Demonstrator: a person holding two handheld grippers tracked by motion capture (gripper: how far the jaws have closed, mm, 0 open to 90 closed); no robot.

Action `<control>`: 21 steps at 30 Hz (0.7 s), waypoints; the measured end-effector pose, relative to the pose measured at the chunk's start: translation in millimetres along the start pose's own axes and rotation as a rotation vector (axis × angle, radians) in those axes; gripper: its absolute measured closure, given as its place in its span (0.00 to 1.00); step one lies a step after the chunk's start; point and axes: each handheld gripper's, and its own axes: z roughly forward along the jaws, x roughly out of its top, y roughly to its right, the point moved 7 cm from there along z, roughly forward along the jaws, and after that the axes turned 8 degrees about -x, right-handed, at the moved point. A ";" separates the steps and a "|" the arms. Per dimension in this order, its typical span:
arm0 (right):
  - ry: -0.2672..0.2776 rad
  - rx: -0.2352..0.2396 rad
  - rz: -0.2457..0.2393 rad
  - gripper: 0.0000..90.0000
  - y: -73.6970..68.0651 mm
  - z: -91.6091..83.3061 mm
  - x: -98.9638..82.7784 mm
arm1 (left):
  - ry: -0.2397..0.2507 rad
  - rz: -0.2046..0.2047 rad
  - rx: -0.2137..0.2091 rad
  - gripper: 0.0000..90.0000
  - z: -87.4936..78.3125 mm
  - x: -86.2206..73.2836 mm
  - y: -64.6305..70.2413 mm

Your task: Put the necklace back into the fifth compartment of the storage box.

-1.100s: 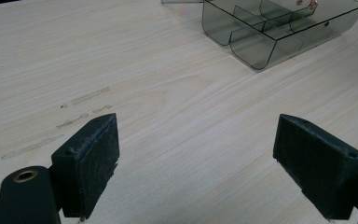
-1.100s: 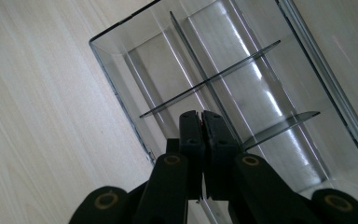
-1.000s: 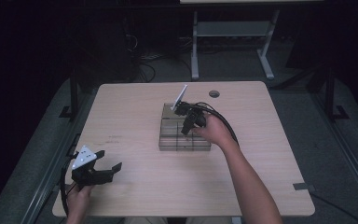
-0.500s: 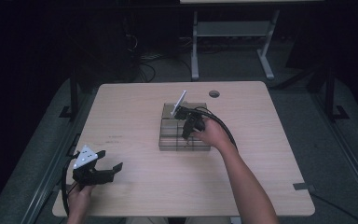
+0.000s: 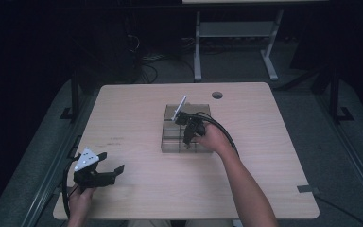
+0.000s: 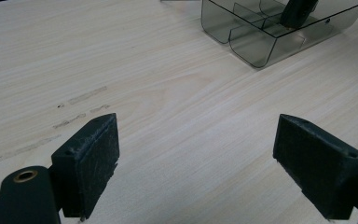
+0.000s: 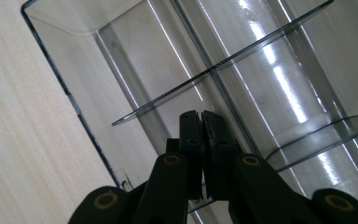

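Right gripper [image 5: 187, 135] dips into smoky clear plastic divided organiser tray [image 5: 170, 140] mid-table, jaws pressed together, seemingly with thin reddish sliver between, contents uncertain; left gripper [image 5: 108, 168] rests spread wide, empty, near table's front-left corner, likely idle.

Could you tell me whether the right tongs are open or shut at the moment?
Shut. In the right gripper view the right tongs have their jaws pressed together above the clear divided tray; whether something thin sits between them, I cannot tell.
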 end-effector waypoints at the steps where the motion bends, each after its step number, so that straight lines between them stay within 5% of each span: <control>1: 0.000 0.001 0.001 0.97 0.0 0.1 0.1 | 0.004 -0.002 0.001 0.16 -0.1 0.3 0.2; 21: 0.060 -0.029 0.015 0.78 3.0 -23.4 -12.9 | -0.004 0.002 0.006 0.16 -2.4 -1.6 1.6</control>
